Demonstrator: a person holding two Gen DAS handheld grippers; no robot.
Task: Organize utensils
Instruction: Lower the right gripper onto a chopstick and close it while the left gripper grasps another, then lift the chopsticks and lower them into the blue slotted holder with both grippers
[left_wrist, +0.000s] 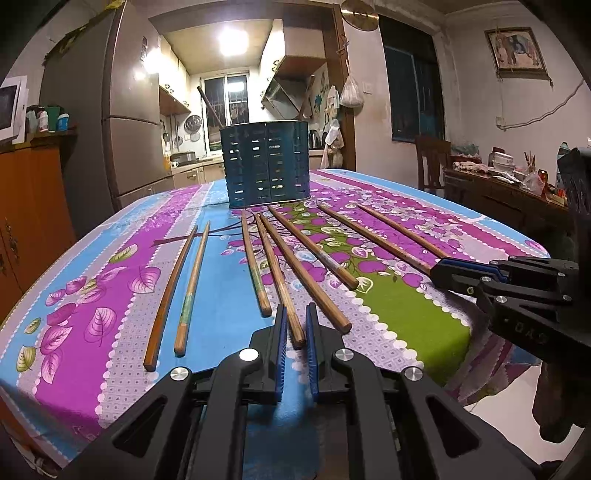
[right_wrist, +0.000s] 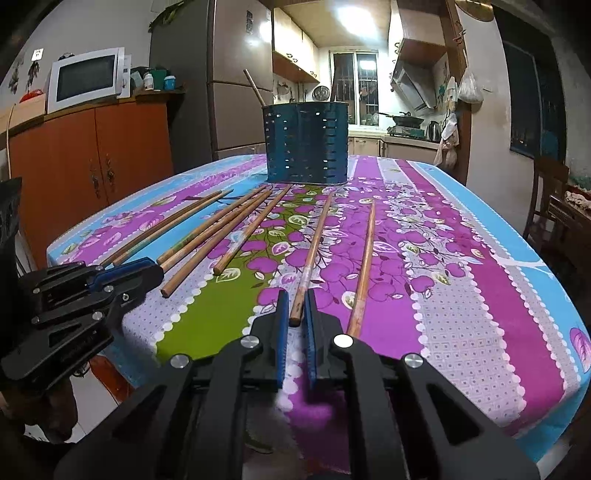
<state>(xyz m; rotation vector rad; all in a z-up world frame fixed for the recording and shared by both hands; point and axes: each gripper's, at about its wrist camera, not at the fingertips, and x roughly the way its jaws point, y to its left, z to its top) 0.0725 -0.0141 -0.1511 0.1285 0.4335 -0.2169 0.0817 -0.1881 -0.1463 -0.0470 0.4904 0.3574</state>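
Note:
Several wooden chopsticks lie in a fan on the flowered tablecloth, pointing toward a dark blue slotted utensil holder (left_wrist: 265, 164), also in the right wrist view (right_wrist: 306, 142), which has two chopsticks standing in it. My left gripper (left_wrist: 296, 314) is open, its blue pads on either side of the near end of one chopstick (left_wrist: 282, 286). My right gripper (right_wrist: 296, 297) is open around the near end of another chopstick (right_wrist: 312, 254). Each gripper shows in the other's view: the right one (left_wrist: 443, 273) and the left one (right_wrist: 147, 267).
The table's near edge lies just under both grippers. A fridge (left_wrist: 122, 118) and an orange cabinet (right_wrist: 92, 170) with a microwave (right_wrist: 86, 79) stand to the left. A chair and a cluttered sideboard (left_wrist: 498, 184) stand to the right.

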